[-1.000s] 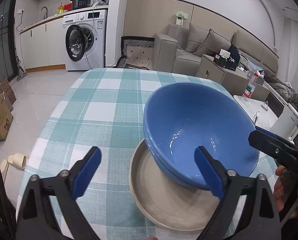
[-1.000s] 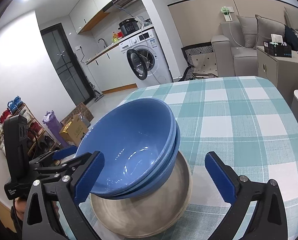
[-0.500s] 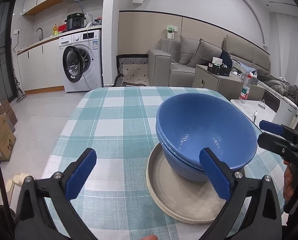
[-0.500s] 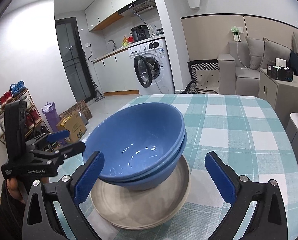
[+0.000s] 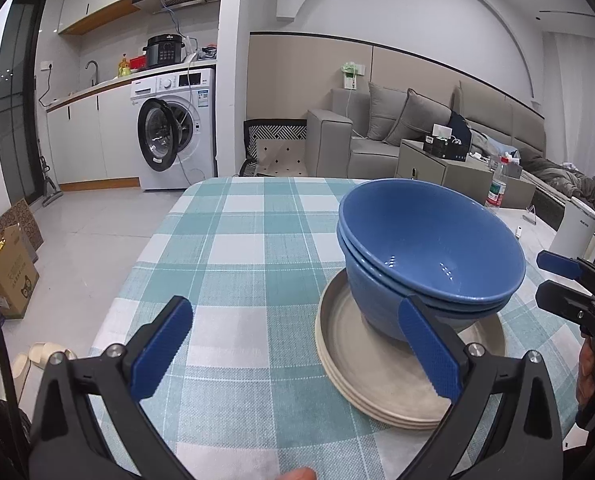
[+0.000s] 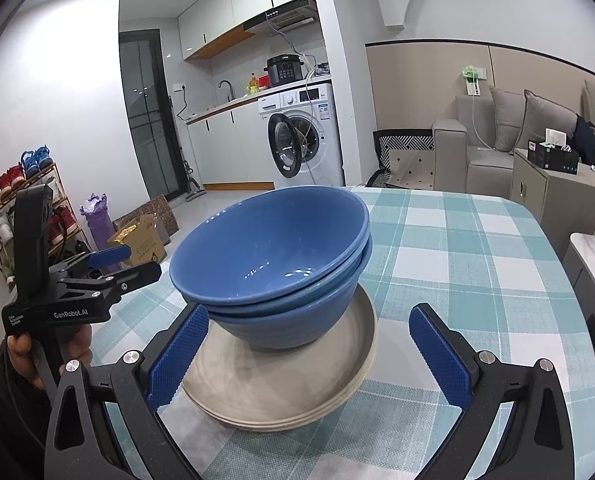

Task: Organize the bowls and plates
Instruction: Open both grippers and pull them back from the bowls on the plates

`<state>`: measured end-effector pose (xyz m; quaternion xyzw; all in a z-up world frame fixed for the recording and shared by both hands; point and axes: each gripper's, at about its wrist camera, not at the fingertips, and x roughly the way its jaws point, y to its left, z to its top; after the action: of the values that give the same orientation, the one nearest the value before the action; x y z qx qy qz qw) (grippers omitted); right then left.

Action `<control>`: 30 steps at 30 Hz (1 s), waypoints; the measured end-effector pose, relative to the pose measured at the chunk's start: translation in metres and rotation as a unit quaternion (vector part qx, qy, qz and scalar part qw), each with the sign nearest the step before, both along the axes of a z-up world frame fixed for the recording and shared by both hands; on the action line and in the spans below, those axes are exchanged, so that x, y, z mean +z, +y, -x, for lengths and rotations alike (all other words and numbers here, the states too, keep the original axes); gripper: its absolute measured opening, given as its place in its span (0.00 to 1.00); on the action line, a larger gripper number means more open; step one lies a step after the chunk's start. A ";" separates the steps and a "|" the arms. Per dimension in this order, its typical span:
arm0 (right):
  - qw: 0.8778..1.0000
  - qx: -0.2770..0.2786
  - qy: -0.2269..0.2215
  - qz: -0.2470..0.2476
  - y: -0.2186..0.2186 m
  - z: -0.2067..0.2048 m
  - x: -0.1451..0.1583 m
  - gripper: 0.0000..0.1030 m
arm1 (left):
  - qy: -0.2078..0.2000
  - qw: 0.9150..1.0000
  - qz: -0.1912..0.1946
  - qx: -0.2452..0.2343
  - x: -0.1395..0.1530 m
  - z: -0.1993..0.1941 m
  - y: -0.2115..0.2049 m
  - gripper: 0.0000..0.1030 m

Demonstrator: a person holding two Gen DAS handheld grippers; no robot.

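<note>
Here, two blue bowls (image 5: pixel 429 248) (image 6: pixel 273 256) are seen nested one inside the other, the upper one sitting slightly tilted in the lower, with small glints of light on the glossy inner surface. The nested pair is carried by a stack of beige plates (image 5: pixel 361 364) (image 6: pixel 289 384), three rims being countable at the stack's edge; the bowls are set off-centre on the top plate, toward the far side from the left hand-held gripper (image 5: pixel 293 354).

The stack is borne by a desk (image 5: pixel 249 240) (image 6: pixel 477 264) covered in a teal-and-white checked cloth. Beyond the desk, ahead of both grippers, a white washing machine (image 5: pixel 177 132) (image 6: pixel 305 136) with its door ajar is seen under a counter, with a black cooker (image 5: pixel 164 51) (image 6: pixel 284 71) on top. A grey sofa (image 5: pixel 381 140) (image 6: pixel 497 136) is placed further to the right, and a cardboard box (image 5: pixel 7 272) is on the floor to the left. A shoe rack (image 6: pixel 17 196) is visible behind the left hand-held gripper in the right wrist view.

The left hand-held gripper is held with its blue-padded fingers wide apart and nothing between them; the bowls and plates are just ahead of its right finger. The right hand-held gripper (image 6: pixel 309 354) (image 5: pixel 557 280) is likewise held with fingers spread and empty, the plate stack lying ahead between them and nearer its left finger. The two grippers are placed on opposite sides of the stack, neither one touching it.
</note>
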<state>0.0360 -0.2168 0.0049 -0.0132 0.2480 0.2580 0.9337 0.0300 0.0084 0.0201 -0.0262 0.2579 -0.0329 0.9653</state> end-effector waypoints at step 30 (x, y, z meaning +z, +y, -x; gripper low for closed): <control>0.997 0.006 -0.082 0.000 -0.007 0.068 -0.024 0.99 | -0.070 0.997 -0.020 -0.009 -0.024 0.058 -0.023 1.00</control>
<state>-0.0321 -0.2235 -0.0188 -0.0361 0.1710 0.2620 0.9491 -0.0284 -0.0145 -0.0042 -0.0027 0.1901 -0.0381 0.9810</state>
